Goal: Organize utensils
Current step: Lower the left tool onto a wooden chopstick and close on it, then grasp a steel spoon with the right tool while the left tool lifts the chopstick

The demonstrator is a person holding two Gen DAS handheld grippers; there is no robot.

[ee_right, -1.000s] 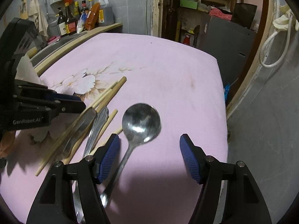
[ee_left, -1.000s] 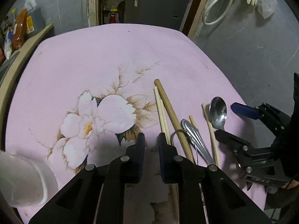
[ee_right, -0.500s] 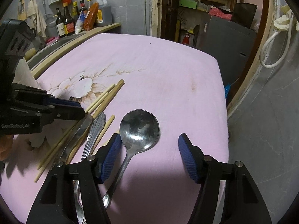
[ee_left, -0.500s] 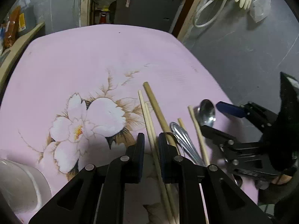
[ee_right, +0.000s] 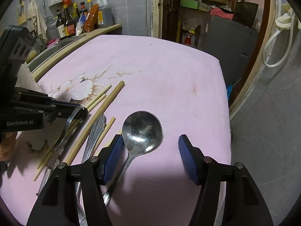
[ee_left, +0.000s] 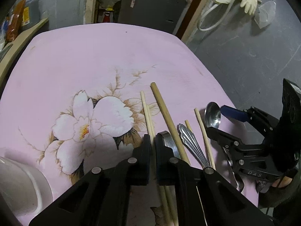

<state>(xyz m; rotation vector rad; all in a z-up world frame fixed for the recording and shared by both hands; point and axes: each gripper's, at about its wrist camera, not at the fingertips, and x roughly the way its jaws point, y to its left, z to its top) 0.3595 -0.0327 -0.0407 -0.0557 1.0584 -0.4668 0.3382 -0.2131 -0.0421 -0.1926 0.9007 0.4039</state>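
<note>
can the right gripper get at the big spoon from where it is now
Probably yes. The right gripper has its jaws open, with the spoon lying flat on the pink cloth between them and nothing on top of it. The chopsticks lie off to one side, and the left gripper is over there.

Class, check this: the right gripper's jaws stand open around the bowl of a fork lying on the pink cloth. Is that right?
Not quite. It is a spoon, not a fork. The right wrist view shows its round bowl between the open jaws of the right gripper, lying on the pink cloth.
</note>
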